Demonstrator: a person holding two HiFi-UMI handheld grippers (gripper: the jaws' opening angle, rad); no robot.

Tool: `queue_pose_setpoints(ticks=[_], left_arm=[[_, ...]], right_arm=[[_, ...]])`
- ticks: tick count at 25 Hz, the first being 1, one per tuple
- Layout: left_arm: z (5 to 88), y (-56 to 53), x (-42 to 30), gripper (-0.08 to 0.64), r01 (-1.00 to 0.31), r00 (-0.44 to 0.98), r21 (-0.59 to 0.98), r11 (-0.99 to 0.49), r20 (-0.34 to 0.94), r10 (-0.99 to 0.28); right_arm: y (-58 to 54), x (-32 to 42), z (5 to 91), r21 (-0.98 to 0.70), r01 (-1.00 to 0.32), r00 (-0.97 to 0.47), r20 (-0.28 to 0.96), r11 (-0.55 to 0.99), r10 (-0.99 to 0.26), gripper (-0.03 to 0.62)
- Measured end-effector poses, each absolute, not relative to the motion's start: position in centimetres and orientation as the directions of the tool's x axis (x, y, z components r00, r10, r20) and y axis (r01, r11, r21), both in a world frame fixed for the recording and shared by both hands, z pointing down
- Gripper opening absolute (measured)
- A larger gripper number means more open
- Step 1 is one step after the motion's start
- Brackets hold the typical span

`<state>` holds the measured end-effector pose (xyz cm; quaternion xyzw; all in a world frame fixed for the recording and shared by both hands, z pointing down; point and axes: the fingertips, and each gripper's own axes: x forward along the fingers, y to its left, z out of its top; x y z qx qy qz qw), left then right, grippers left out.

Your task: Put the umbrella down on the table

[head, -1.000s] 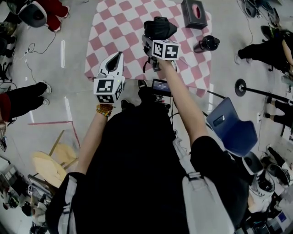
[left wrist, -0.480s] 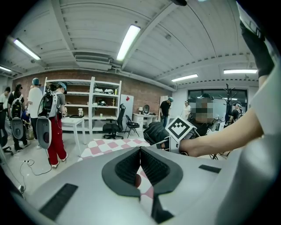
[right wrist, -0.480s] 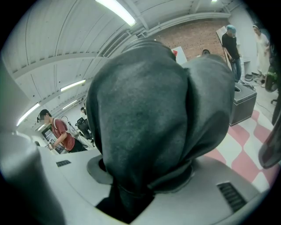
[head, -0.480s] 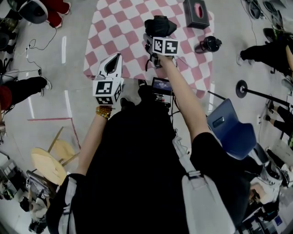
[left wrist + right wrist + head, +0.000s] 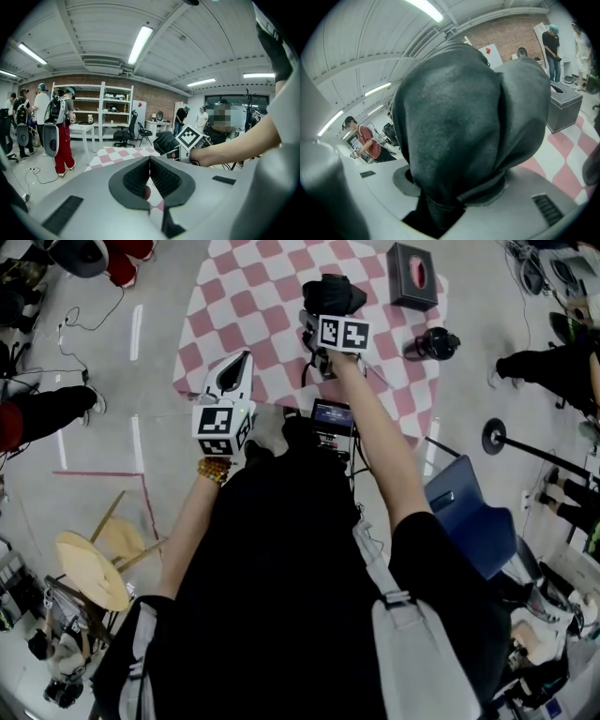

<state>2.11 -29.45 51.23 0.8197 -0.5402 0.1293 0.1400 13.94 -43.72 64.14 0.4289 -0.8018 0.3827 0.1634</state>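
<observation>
The head view alone shows the whole layout: the right gripper [image 5: 324,315] is stretched out over the table [image 5: 253,306], which wears a pink-and-white checked cloth, while the left gripper [image 5: 234,373] hangs nearer the person, over the table's near edge. A black tissue box [image 5: 412,263] and a dark round container [image 5: 433,341] stand on the far right part of the cloth, well apart from both grippers, and a blue chair [image 5: 473,512] sits on the floor beside the person.

The right gripper view gives what the head view cannot: the jaws are clamped on the umbrella [image 5: 459,117], whose folded dark grey cloth bulges out of them and fills most of the frame. From above the umbrella is a short black bundle at the gripper's tip, above the middle of the cloth. Whether it touches the cloth cannot be told. Its long axis runs on from the jaws, pointing away from the person toward the table's far side.

The left gripper view shows its ribbed pads meeting at the tips with nothing held. It also takes in white shelving [image 5: 101,110] against a brick wall and a person in red trousers [image 5: 63,140].

Each gripper's cube carries black-and-white square patterns, not letters. A red sign on the brick wall is too small to read
</observation>
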Motion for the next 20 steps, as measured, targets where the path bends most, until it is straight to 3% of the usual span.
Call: queue_pose_setpoints(ticks=[20], left_arm=[[52.3,-32.0,1.3,0.014,-0.944,0.327,0.097,-0.315,0.379,-0.866]], right_arm=[[-47.3,13.3,67.6,-0.459,-0.816,-0.578,0.627,0.352,-0.522,0.199]])
